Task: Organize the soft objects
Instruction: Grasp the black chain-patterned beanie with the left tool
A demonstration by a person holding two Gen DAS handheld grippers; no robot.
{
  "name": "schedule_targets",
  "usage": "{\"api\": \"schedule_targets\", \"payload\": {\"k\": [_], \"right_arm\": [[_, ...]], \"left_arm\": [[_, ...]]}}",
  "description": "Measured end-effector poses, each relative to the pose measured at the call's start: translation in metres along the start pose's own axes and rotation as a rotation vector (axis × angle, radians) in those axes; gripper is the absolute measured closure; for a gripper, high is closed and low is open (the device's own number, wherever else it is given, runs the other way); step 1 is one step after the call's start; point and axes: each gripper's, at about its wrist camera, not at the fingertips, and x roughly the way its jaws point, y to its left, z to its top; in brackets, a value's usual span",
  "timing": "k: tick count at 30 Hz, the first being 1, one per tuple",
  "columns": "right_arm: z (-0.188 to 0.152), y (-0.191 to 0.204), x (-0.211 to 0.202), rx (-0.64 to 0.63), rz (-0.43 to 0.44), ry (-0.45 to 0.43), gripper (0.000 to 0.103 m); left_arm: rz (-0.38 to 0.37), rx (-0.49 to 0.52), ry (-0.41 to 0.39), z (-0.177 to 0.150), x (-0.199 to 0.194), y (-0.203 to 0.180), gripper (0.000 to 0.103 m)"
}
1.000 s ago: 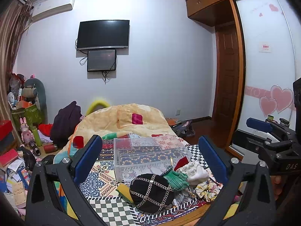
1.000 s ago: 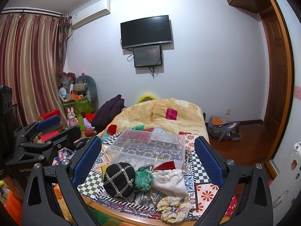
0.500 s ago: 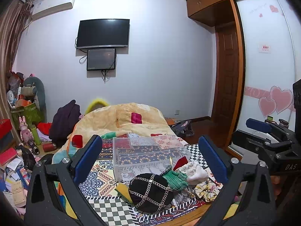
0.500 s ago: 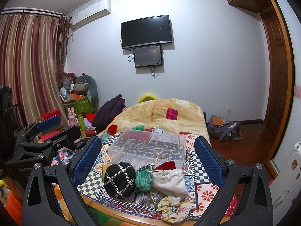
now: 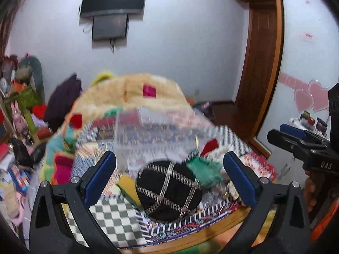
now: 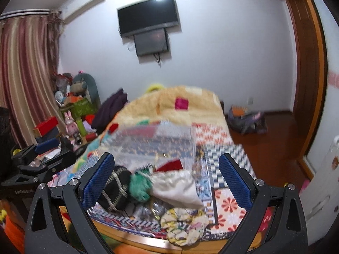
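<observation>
Apparently the clear box [image 5: 156,135] holds nothing.

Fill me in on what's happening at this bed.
A person holds a gripper in each hand over the foot of the bed. Both the left gripper and the right gripper are open and empty. A pile of soft things lies there untouched: a black pouch, a green piece, a white bag and a floral scrunchie. Behind them stands a clear box. The left gripper is lined up with the pouch.
</observation>
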Motion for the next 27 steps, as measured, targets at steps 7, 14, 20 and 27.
{"api": "schedule_targets", "payload": {"k": [7, 14, 20, 27], "right_arm": [[-0.018, -0.005, 0.03, 0.024, 0.052, 0.12, 0.022], [-0.029, 0.019, 0.056, -0.012, 0.154, 0.207, 0.044], [-0.039, 0.03, 0.082, -0.039, 0.176, 0.283, 0.062], [-0.034, 0.034, 0.076, -0.073, 0.158, 0.261, 0.069]], "left_arm": [[-0.013, -0.029, 0.138, -0.026, 0.05, 0.01, 0.026], [-0.027, -0.059, 0.197, -0.041, 0.073, 0.032, 0.046], [-0.045, -0.04, 0.193, -0.048, 0.078, 0.034, 0.063], [-0.072, -0.045, 0.182, -0.046, 0.072, 0.035, 0.085]]}}
